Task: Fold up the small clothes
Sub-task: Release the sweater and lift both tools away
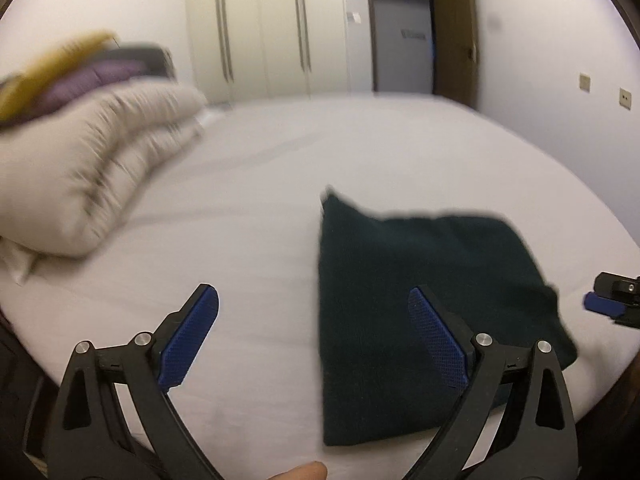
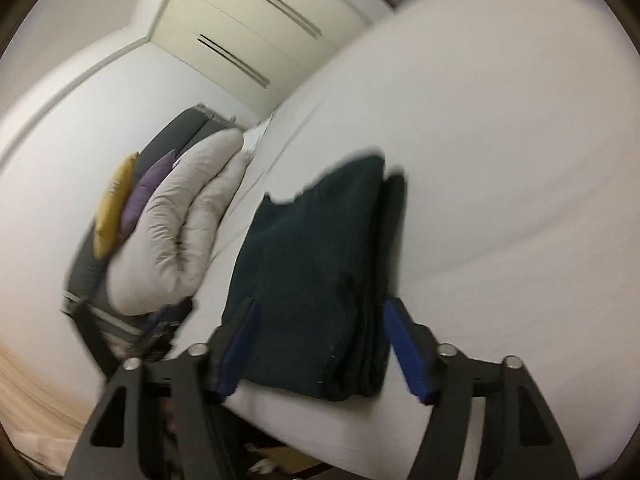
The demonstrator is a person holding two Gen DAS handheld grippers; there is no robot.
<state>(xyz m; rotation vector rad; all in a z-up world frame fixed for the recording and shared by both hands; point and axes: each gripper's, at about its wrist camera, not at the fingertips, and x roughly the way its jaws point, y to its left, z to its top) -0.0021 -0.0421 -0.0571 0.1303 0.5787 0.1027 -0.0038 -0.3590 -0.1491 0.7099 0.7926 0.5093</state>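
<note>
A dark green folded garment [image 1: 420, 304] lies flat on the white bed [image 1: 260, 208]. My left gripper [image 1: 314, 316] is open and empty above the bed, its right finger over the garment's left part. The tip of the right gripper [image 1: 608, 302] shows at the right edge of the left wrist view, just beside the garment. In the right wrist view my right gripper [image 2: 320, 344] is open and tilted, with the folded garment [image 2: 316, 264] between its fingers, not clamped. The garment's stacked folded edge faces the right finger.
A folded beige duvet [image 1: 88, 168] lies at the bed's left, with purple and yellow cushions [image 1: 80, 80] behind it. White wardrobes [image 1: 264, 32] and a doorway [image 1: 404, 32] stand beyond the bed. The bed's near edge [image 2: 320, 436] drops off close to the right gripper.
</note>
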